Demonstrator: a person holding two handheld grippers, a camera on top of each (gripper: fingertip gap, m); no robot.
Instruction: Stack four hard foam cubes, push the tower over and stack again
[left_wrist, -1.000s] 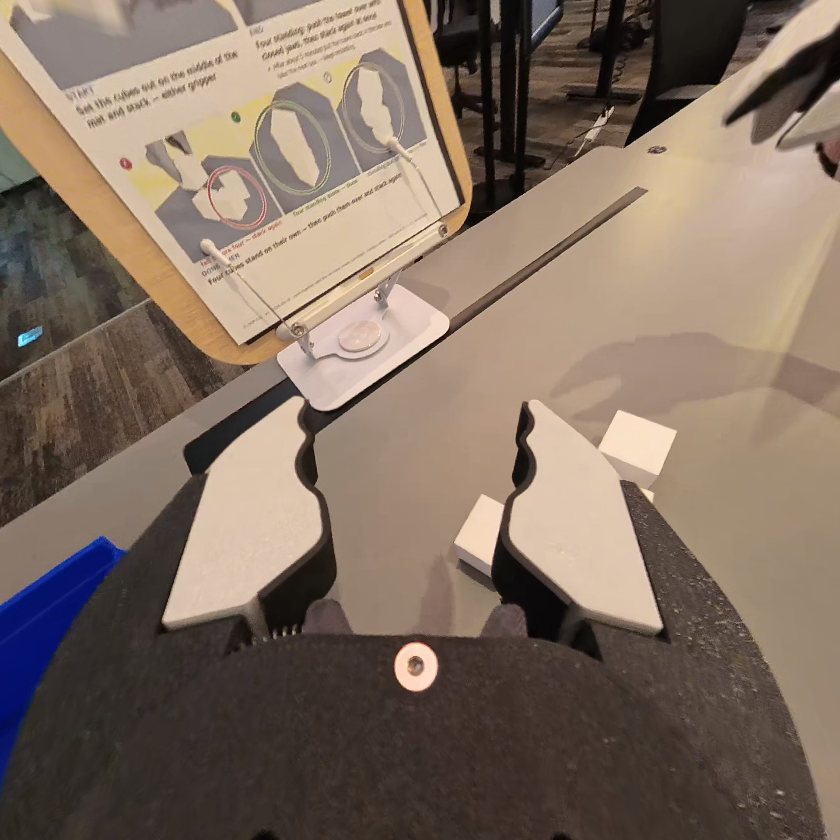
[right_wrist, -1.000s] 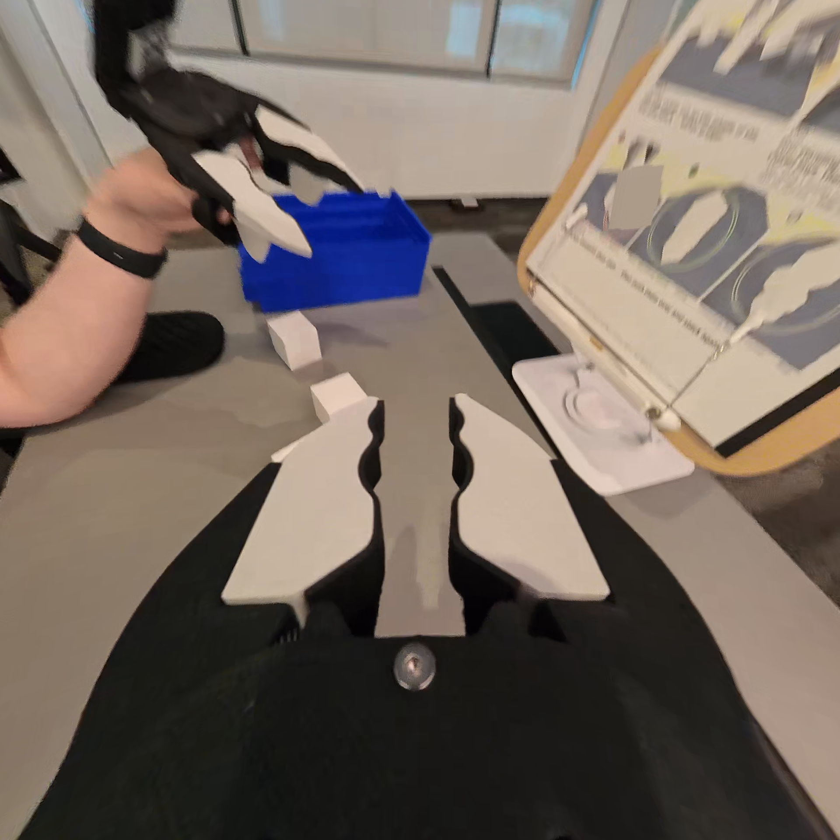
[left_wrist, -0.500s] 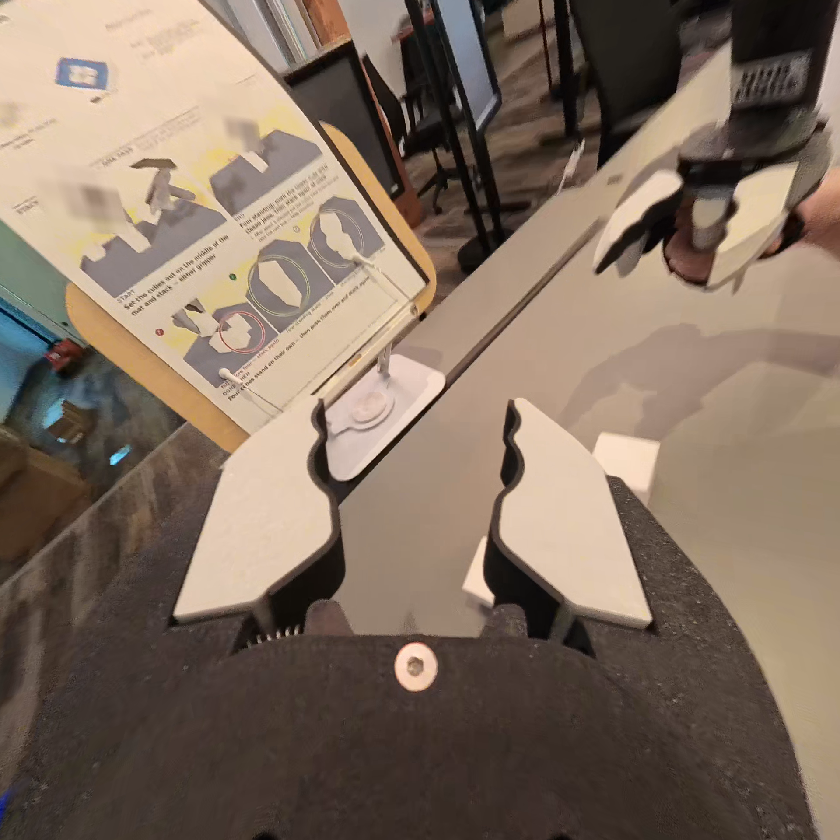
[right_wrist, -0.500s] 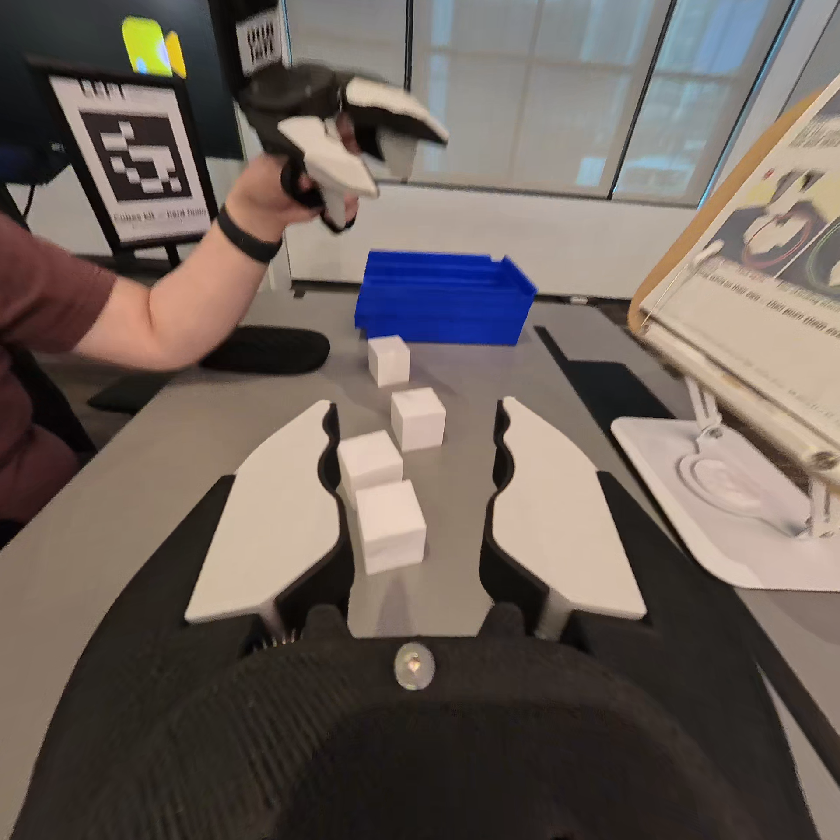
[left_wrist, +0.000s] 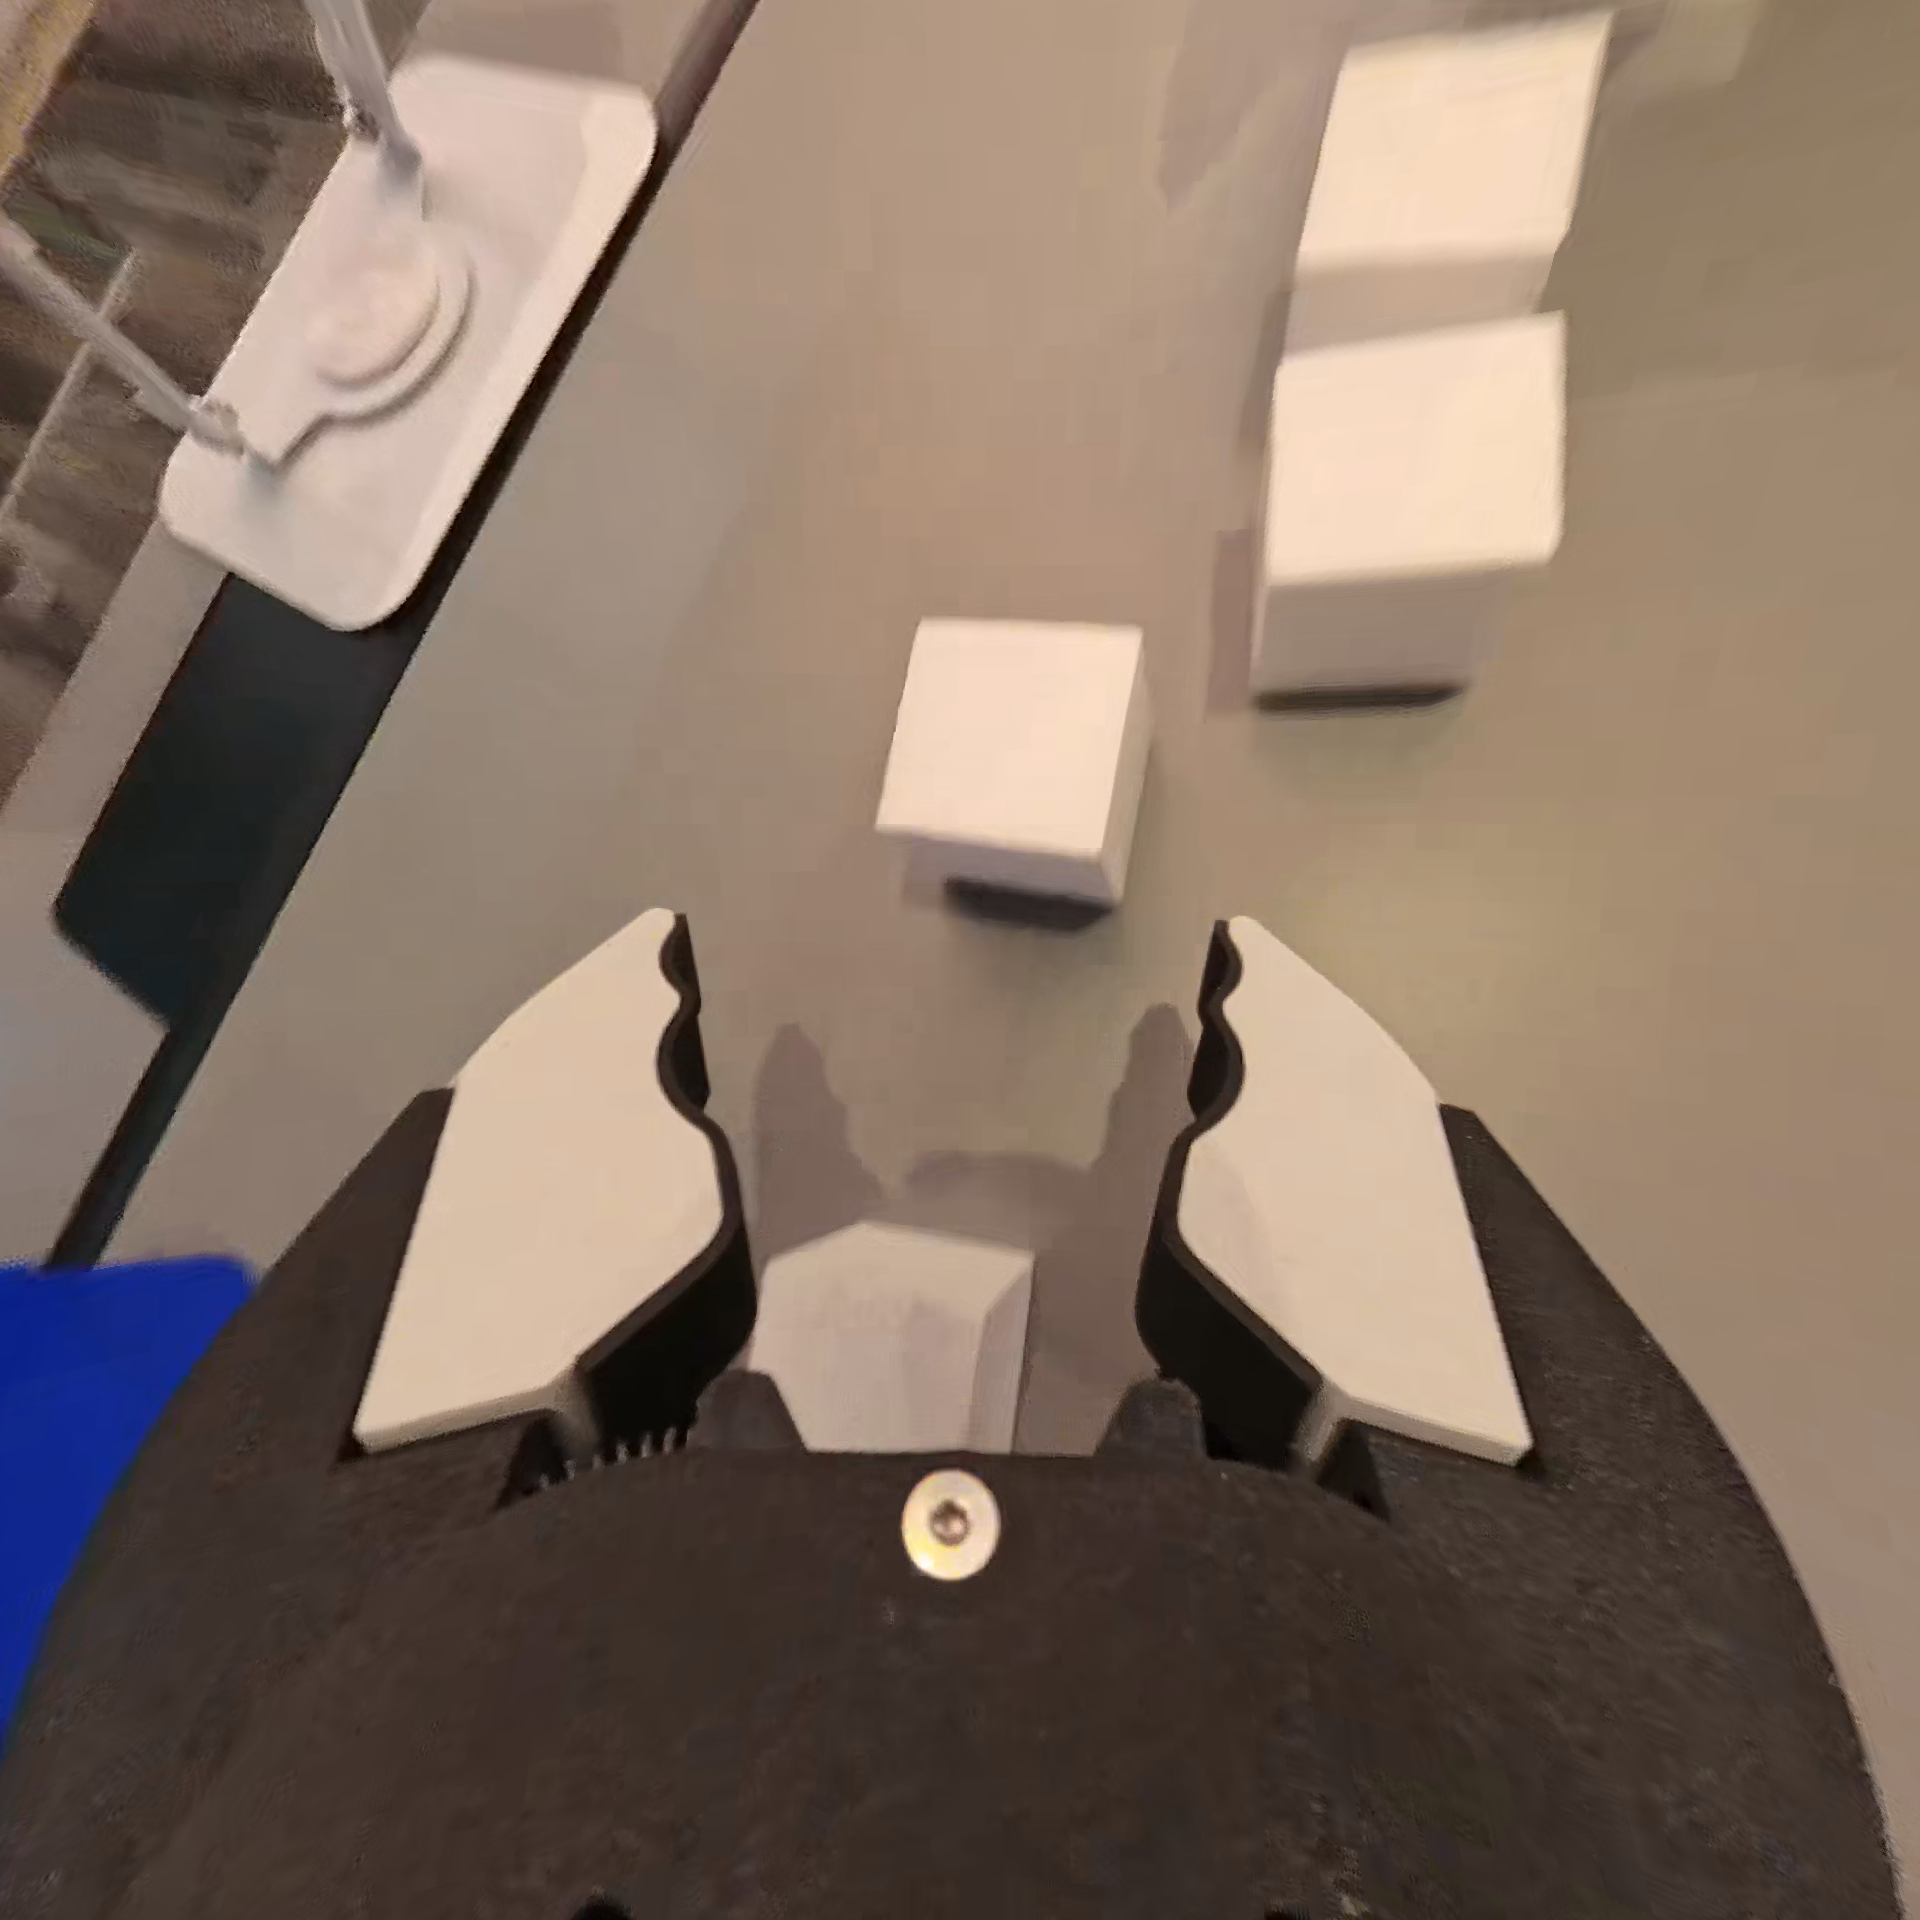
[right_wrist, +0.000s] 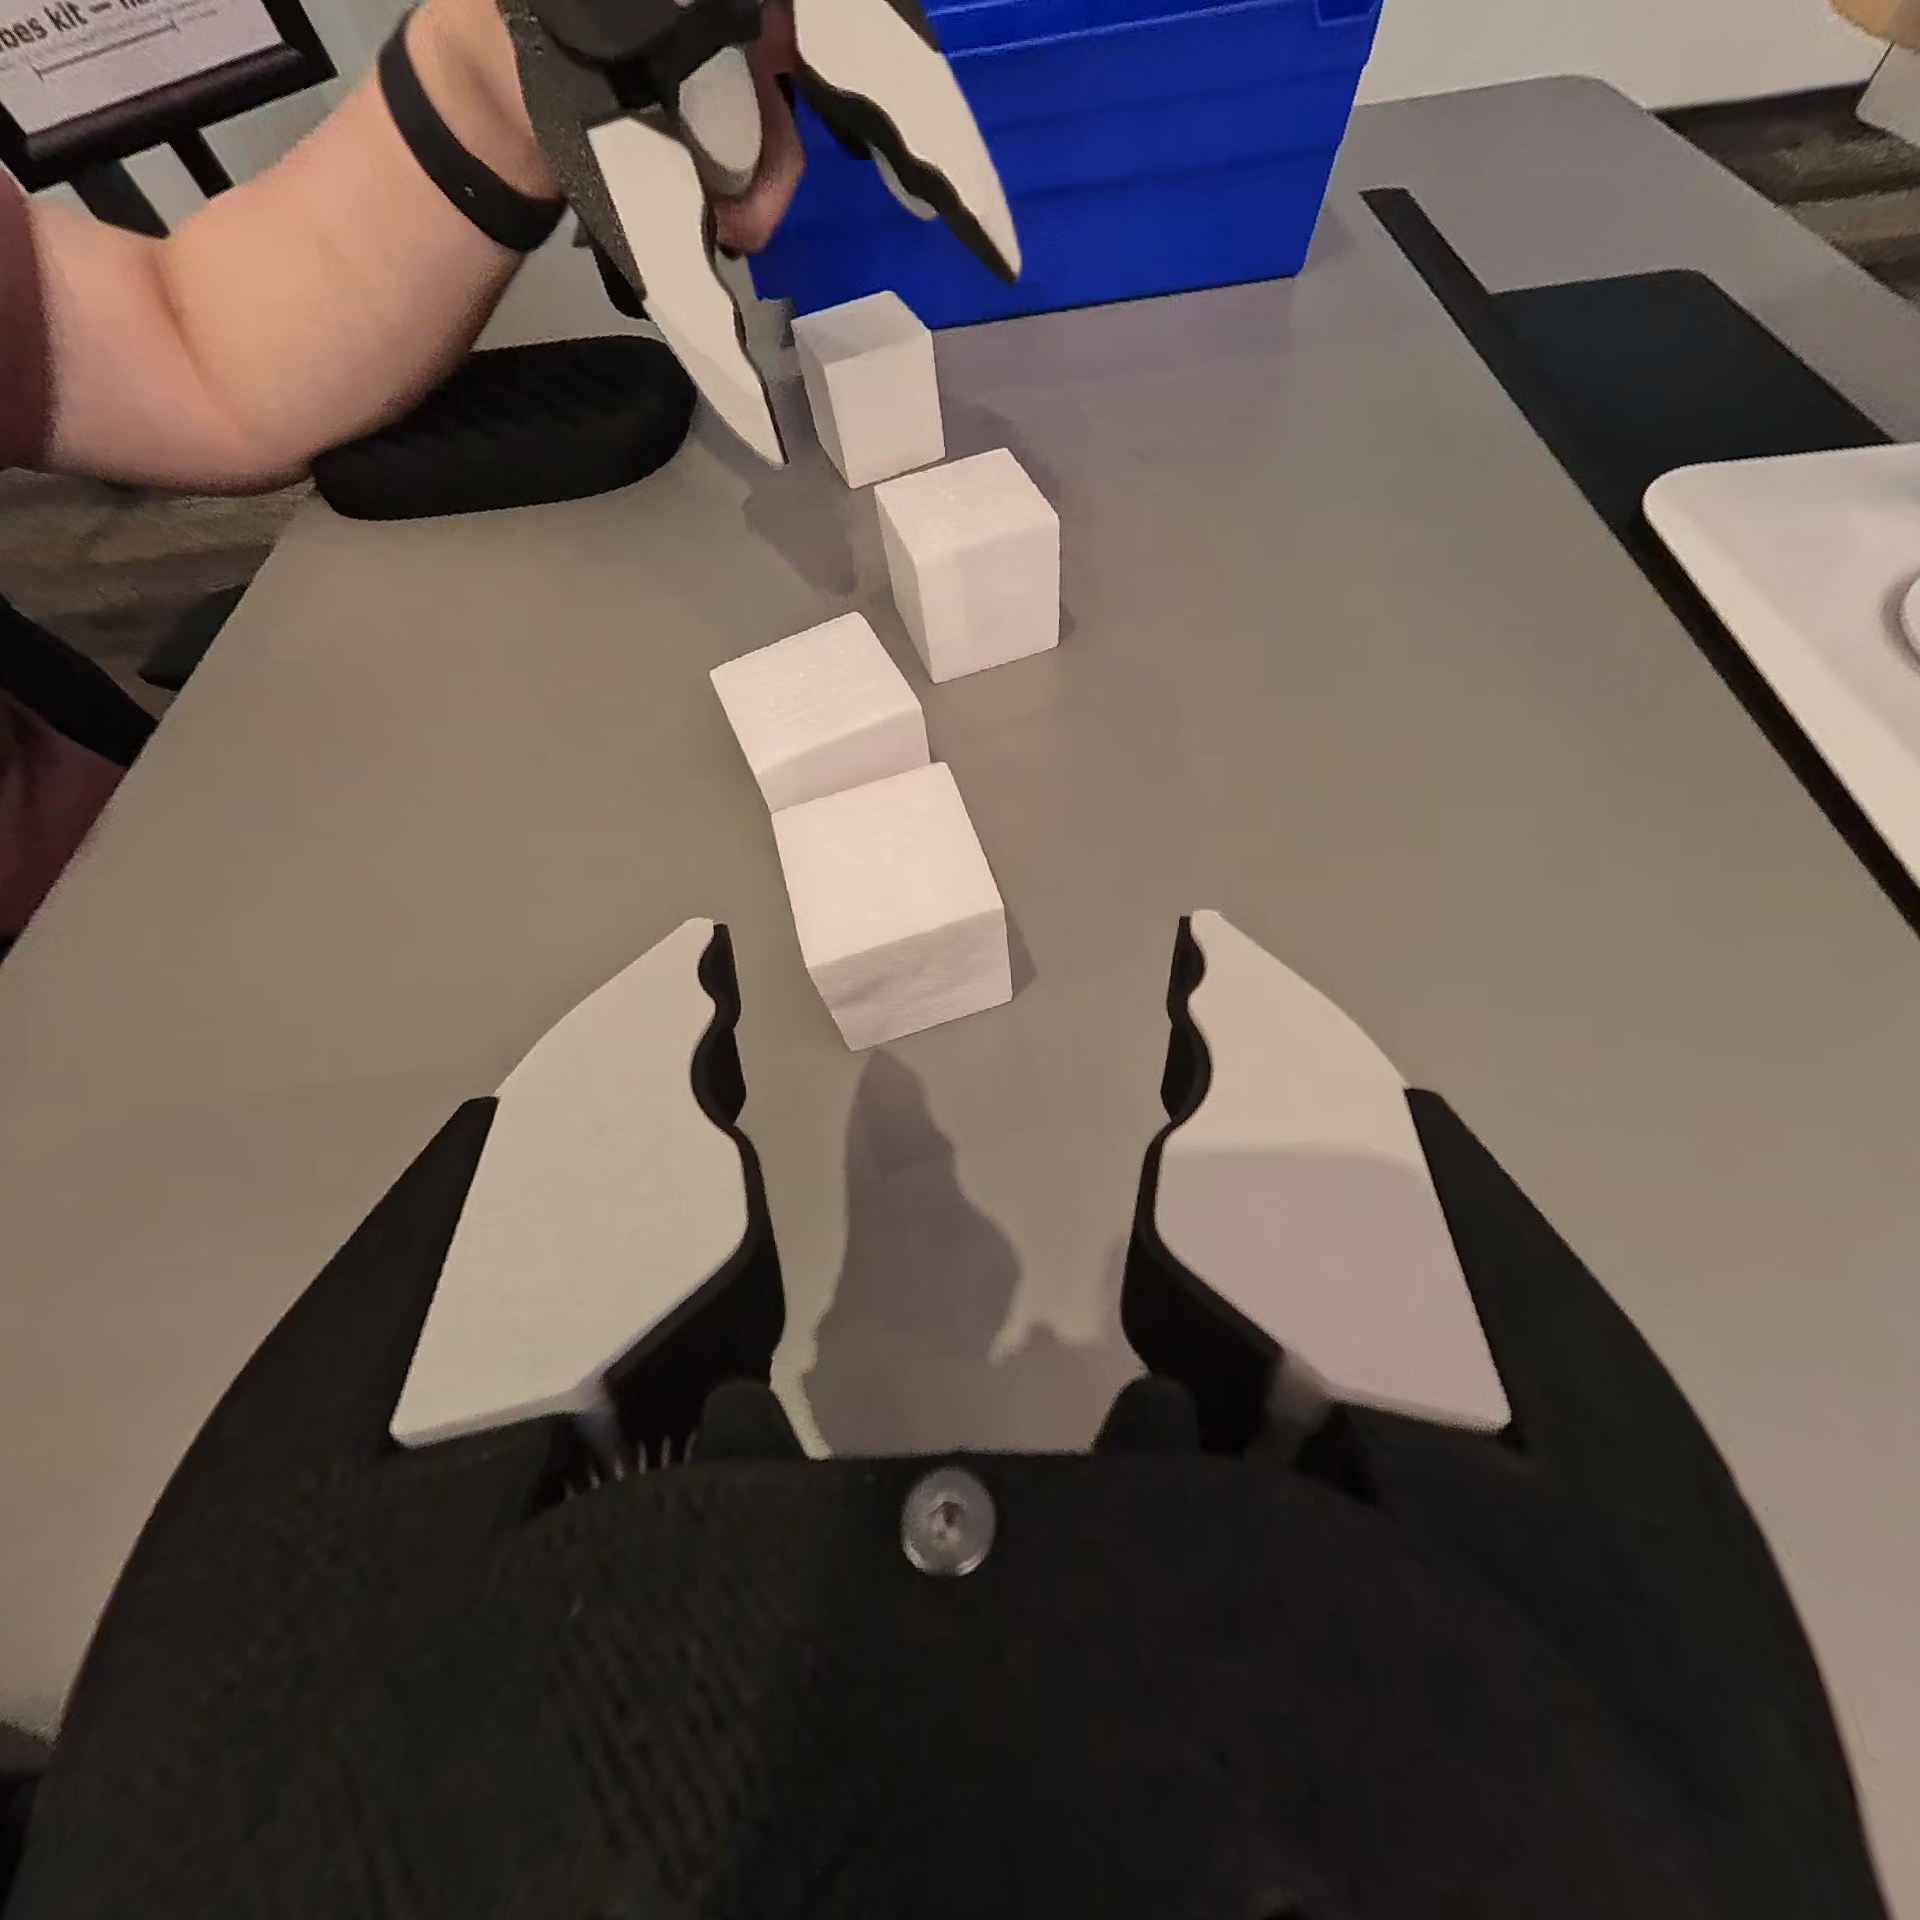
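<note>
Nearest cube half hidden behind left gripper body; stand base cropped.

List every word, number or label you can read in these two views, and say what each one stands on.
Framed white sign, top left of the right wrist view: it carries printed text that the picture's edge cuts off. I do not reproduce its wording.
Foam cubes, blue bin, white stand base: no writing visible on any of them.
Left wrist view: blurred, and no text appears in it.
</note>
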